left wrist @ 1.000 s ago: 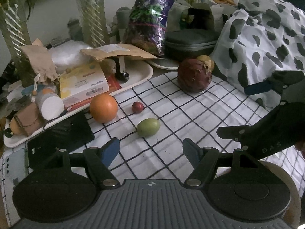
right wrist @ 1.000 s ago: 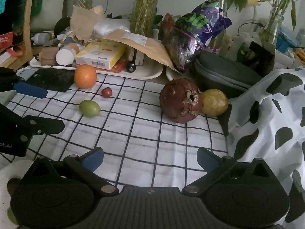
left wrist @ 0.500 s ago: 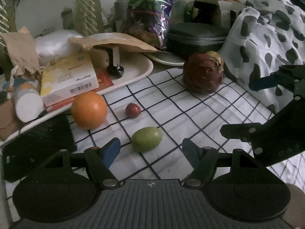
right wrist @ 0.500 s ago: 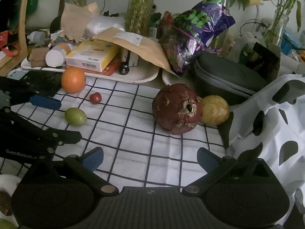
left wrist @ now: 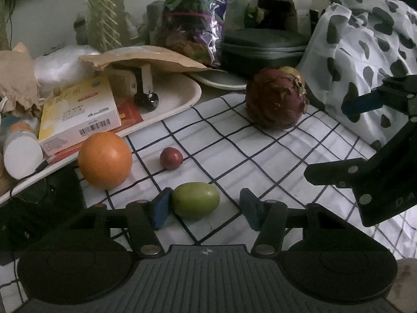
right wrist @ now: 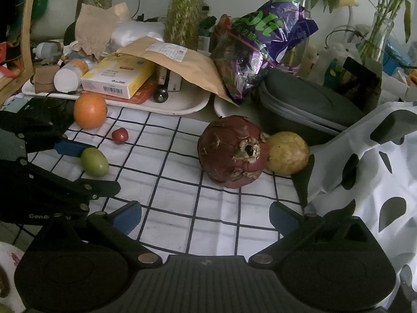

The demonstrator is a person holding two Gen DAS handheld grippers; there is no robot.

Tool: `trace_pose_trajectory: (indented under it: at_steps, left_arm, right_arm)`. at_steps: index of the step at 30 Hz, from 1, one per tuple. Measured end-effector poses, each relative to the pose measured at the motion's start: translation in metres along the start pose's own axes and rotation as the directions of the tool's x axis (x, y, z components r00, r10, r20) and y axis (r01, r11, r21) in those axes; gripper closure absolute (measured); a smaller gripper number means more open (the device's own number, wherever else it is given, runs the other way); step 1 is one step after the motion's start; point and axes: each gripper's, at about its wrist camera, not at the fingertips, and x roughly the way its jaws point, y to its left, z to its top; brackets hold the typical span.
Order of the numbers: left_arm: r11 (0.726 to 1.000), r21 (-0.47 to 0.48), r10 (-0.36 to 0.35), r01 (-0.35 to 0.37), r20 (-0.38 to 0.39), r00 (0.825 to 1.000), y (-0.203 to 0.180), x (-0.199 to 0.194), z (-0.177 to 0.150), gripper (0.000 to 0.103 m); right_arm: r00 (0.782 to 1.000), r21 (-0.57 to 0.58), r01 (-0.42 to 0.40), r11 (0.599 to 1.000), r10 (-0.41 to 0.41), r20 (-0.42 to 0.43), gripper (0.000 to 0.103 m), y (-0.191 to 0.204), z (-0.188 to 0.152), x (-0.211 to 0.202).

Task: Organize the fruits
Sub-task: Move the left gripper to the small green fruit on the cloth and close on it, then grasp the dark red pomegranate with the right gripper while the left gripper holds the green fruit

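Left gripper point(left wrist: 203, 208) jaws apart around green fruit point(left wrist: 196, 199), left pad touching. I'd centre, then squeeze gently. Right gripper point(right wrist: 206, 214) gapes empty, near the big red fruit point(right wrist: 230, 151).

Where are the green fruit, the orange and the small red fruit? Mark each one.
green fruit point(left wrist: 196, 203), left wrist view, middle of its skin.
orange point(left wrist: 105, 160), left wrist view, centre of its front.
small red fruit point(right wrist: 120, 135), right wrist view, its middle.
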Motion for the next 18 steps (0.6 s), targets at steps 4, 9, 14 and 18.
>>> trace_pose_trajectory:
  at_steps: [4, 9, 14, 18]
  left_arm:
    - [0.999, -0.027, 0.017, -0.017, -0.002, 1.0, 0.0056, -0.0001, 0.0018, 0.065]
    - [1.0, -0.024, 0.017, -0.017, -0.003, 1.0, 0.006, 0.0, 0.002, 0.065]
    - [1.0, -0.02, 0.018, -0.018, -0.004, 1.0, 0.0063, 0.0001, 0.0019, 0.065]
    - [1.0, -0.014, 0.018, -0.018, -0.005, 1.0, 0.0064, 0.0, 0.0014, 0.065]
  right_arm:
    - [1.0, 0.0, 0.003, 1.0, -0.003, -0.001, 0.0, 0.0007, -0.0003, 0.0002]
    - [1.0, -0.004, 0.005, 1.0, -0.005, -0.003, 0.0, 0.0015, -0.0006, 0.0004]
    - [1.0, -0.009, 0.007, 1.0, -0.007, -0.005, 0.0, 0.0025, -0.0002, 0.0011]
    - [1.0, -0.015, 0.013, 1.0, -0.014, -0.003, 0.0, 0.0028, -0.0008, 0.0021]
